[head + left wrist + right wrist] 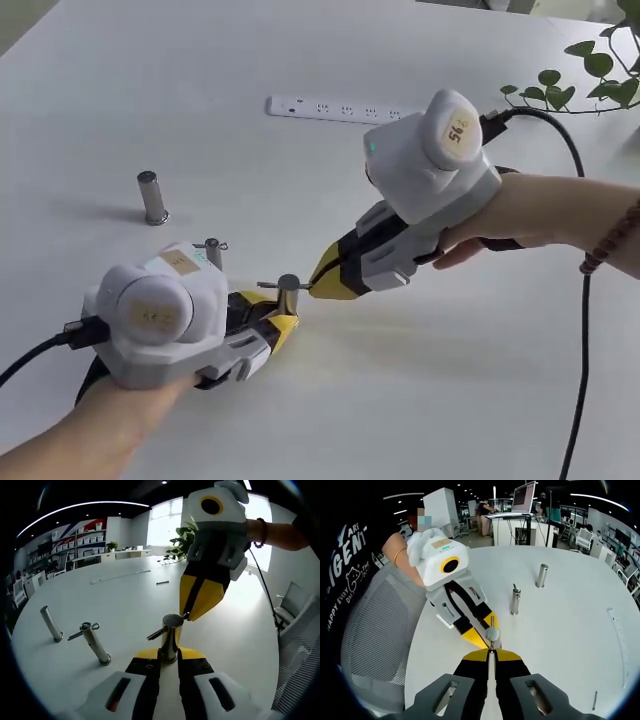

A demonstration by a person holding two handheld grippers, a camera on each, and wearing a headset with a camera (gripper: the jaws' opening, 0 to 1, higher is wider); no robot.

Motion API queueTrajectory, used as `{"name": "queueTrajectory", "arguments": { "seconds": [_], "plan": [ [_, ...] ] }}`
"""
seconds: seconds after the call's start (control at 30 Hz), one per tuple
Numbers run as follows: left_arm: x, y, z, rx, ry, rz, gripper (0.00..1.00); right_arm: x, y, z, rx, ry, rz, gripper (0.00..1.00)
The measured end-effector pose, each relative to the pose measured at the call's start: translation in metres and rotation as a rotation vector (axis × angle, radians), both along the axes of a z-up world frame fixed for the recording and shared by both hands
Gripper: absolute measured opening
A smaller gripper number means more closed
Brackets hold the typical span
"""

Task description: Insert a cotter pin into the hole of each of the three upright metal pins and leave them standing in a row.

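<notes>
Left claw [284, 322] clamps a metal pin [171, 637], right claw [322, 283] pinches its cotter pin [155, 634]; a bare pin [152, 197] stands apart.

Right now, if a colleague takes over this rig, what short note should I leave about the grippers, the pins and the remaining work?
Left gripper: shut on the near metal pin, holding it upright on the table.
Right gripper: shut on a cotter pin whose leg sticks out the pin's other side.
Done: the middle pin carries its cotter pin.
Left: check seating here and release; the far pin is bare and needs one; all three stand roughly in line.
</notes>
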State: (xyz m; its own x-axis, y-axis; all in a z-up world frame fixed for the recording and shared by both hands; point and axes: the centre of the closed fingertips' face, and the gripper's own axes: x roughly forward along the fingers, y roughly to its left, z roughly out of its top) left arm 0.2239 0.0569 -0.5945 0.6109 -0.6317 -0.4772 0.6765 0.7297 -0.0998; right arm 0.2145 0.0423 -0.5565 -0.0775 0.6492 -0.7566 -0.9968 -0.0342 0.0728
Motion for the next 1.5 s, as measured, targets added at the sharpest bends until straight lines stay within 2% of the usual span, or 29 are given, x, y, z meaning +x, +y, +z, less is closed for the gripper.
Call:
{"name": "queueTrajectory", "arguments": {
  "seconds": [0.5,0.57,0.6,0.77,0.83,0.87,0.93,1.0,1.13,1.37,1.5],
  "plan": [
    [0.0,-0.001,0.0,0.004,-0.002,-0.006,0.11,0.001,0.006,-0.001,0.01,-0.013,0.017,0.0],
    [-0.001,0.0,0.0,-0.002,0.007,0.0,0.11,0.001,0.006,-0.001,0.011,-0.009,0.014,0.0],
    [-0.001,0.0,0.0,-0.014,0.023,0.009,0.11,0.001,0.005,-0.001,0.011,-0.009,0.015,0.0],
    [0.0,0.0,-0.001,-0.015,0.03,0.015,0.12,0.001,0.006,-0.001,0.01,-0.005,0.01,0.0],
    [0.001,0.0,-0.001,-0.04,0.061,0.034,0.13,0.0,0.006,-0.001,0.012,0.0,0.009,0.01],
    [0.002,0.001,0.0,-0.042,0.066,0.04,0.15,-0.001,0.006,-0.001,0.016,0.001,0.01,0.02],
    [0.004,0.002,0.002,-0.043,0.055,0.042,0.19,-0.002,0.007,0.0,0.023,-0.001,0.007,0.06],
    [0.003,0.002,0.004,-0.051,0.06,0.034,0.22,0.0,0.008,0.001,0.034,-0.007,-0.008,0.07],
    [-0.003,0.003,0.004,-0.007,0.055,0.005,0.27,0.001,0.012,0.003,0.059,-0.004,-0.029,0.1],
    [-0.006,0.007,0.006,0.003,0.051,-0.002,0.29,0.0,0.02,0.002,0.084,-0.01,-0.041,0.16],
    [-0.007,0.009,0.008,0.003,0.049,-0.001,0.3,-0.003,0.025,-0.003,0.086,-0.012,-0.049,0.16]
  ]
}}
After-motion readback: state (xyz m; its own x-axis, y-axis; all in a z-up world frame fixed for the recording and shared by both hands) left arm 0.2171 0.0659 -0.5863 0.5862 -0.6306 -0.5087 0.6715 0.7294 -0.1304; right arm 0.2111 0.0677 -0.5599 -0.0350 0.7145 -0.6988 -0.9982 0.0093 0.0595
